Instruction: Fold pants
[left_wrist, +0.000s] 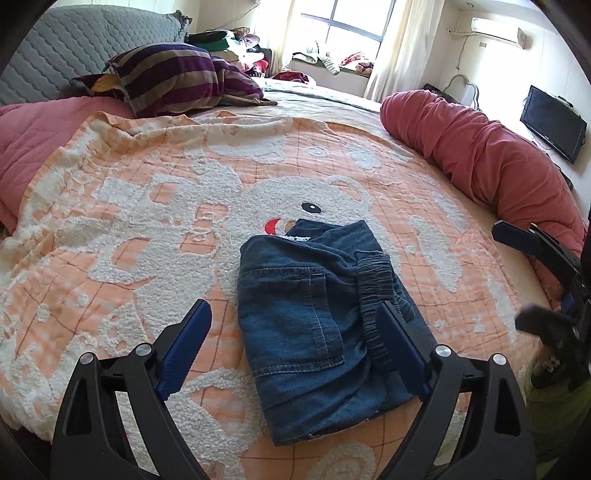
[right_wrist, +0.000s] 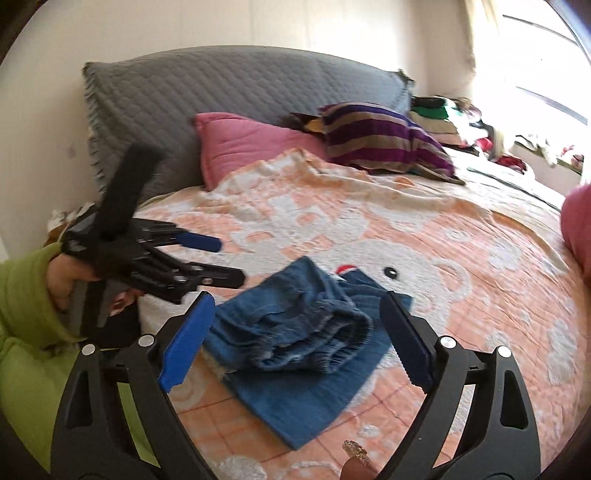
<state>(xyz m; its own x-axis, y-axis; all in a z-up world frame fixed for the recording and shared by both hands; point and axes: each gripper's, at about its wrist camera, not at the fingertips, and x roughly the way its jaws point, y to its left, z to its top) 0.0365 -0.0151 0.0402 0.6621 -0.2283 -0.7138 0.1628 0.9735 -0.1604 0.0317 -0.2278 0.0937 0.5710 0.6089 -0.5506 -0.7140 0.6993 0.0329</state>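
On the bed, atop a peach blanket (left_wrist: 155, 229) patterned with a white bear, the denim pants (left_wrist: 314, 332) are seen folded into a compact bundle, back pocket and elastic waistband uppermost. The left gripper (left_wrist: 295, 350) is held just above them, fingers (left_wrist: 188, 343) spread wide and empty. The right gripper (right_wrist: 295, 343) is likewise held wide open with nothing gripped.

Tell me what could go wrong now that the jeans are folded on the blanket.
1. The folded jeans look bulky and uneven at the elastic waistband, so the top layer may slump open.
2. The open left gripper hangs close over the bundle; a careless pull-back could snag it.
3. The fleecy bear blanket is soft and rumpled, so the stack may tilt.
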